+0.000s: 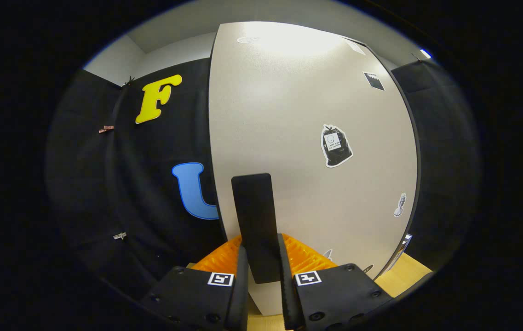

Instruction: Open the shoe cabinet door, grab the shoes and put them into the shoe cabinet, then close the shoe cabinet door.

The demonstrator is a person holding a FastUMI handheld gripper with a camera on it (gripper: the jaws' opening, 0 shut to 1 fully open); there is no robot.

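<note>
Gripper [261, 257] clamped on the door handle [254, 220], gripper view.

Nearest: both fingers [242, 276] press the sides of a flat, matte, dark rectangular handle standing upright between them, rounded at its corners. Handle is mounted near the left edge of the shoe cabinet door [298, 115], a pale, finely speckled panel with a thin dark edge band, glare on its upper part. Stickers on the door: a cut-out of a black bag [336, 146], smaller ones near the right edge. Light wood floor [404, 276] beside the door.
</note>
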